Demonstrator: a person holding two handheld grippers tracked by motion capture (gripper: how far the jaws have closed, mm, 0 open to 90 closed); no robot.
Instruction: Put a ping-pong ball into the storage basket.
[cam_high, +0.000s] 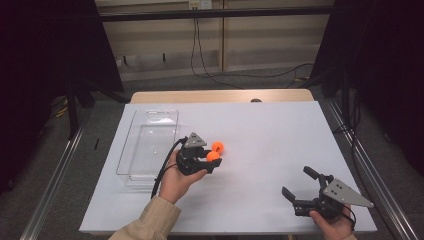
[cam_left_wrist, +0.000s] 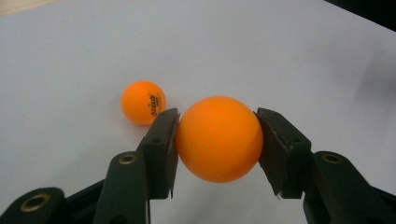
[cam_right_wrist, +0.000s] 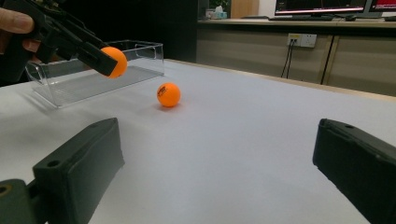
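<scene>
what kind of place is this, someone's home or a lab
Most likely a lab or recording workspace, not a home. A white-covered table sits between dark curtains, monitors stand on a bench behind, and a person holds the left gripper and right gripper, both trailing cables.

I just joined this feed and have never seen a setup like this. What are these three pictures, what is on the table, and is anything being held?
No robot here: a person holds hand-operated tongs in each hand. The high view looks down on the white table from above. The other two views come from cameras riding on each pair of tongs, looking along their black jaws. The left tongs are shut on an orange ball, lifted off the table. A second orange ball lies loose on the table just beyond it. A clear plastic box sits empty at the left. The right tongs are open and hold nothing.
</scene>
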